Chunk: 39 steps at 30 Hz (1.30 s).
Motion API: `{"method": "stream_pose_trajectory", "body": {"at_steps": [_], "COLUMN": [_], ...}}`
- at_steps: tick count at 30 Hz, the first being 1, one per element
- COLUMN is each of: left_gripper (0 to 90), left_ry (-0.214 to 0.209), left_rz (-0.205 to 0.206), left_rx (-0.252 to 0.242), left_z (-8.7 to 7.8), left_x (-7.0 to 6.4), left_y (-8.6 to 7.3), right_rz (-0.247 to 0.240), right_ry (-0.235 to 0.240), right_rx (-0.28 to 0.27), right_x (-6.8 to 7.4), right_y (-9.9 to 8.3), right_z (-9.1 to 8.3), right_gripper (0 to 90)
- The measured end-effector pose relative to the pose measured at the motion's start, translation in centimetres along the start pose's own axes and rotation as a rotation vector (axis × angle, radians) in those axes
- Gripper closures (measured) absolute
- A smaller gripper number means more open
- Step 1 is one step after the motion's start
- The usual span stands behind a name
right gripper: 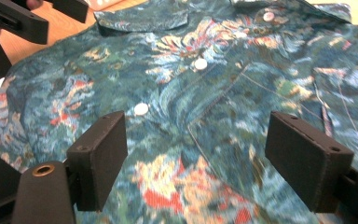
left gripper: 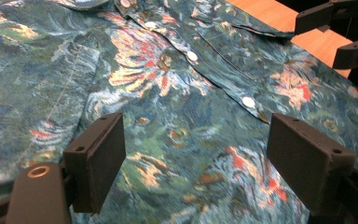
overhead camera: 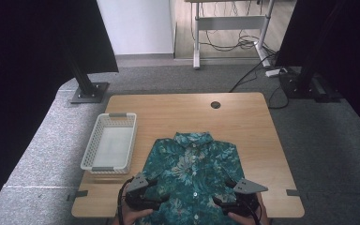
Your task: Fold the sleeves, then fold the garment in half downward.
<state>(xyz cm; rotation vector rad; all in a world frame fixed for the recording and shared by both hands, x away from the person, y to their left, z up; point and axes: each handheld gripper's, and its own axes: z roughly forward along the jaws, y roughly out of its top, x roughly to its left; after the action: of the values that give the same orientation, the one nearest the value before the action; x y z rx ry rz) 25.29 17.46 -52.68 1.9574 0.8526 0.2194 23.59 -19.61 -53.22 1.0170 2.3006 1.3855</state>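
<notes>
Both tools hover spread over the shirt's hem.
Left tool [overhead camera: 161,198] and right tool [overhead camera: 217,201] hold nothing; the teal floral shirt [overhead camera: 192,174], buttoned with white buttons, sleeves folded under, lies flat on the surface [overhead camera: 243,117] right of the white basket [overhead camera: 109,142].
</notes>
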Motion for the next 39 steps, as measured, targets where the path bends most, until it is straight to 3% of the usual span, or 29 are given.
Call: {"method": "stream_pose_trajectory", "body": {"at_steps": [7,20,26,33,39], "left_gripper": [19.0,17.0,17.2,17.1,17.2], "left_ry": [0.011,0.040,0.070,0.055,-0.003], "left_rz": [-0.005,0.006,0.000,0.003,0.010], "left_rx": [0.011,0.012,0.006,0.001,0.005], "left_z": [0.1,0.5,1.1,2.2,2.7], "left_x": [-0.5,-0.8,0.0,1.7,2.4], "left_y": [-0.6,-0.4,0.4,1.1,1.4], "right_rz": [0.011,0.022,0.023,0.018,0.010], "right_ry": [-0.007,-0.018,-0.013,0.000,0.016], "right_rx": [0.017,0.005,0.009,0.032,0.039], "right_x": [-0.5,-1.0,-1.2,-1.2,-1.2], "right_y": [-0.9,-0.8,-0.7,-0.9,-0.9], "right_z": [-0.8,-1.1,-0.8,-0.2,0.1], "right_gripper": [21.8,21.5,21.5,21.6,21.8]}}
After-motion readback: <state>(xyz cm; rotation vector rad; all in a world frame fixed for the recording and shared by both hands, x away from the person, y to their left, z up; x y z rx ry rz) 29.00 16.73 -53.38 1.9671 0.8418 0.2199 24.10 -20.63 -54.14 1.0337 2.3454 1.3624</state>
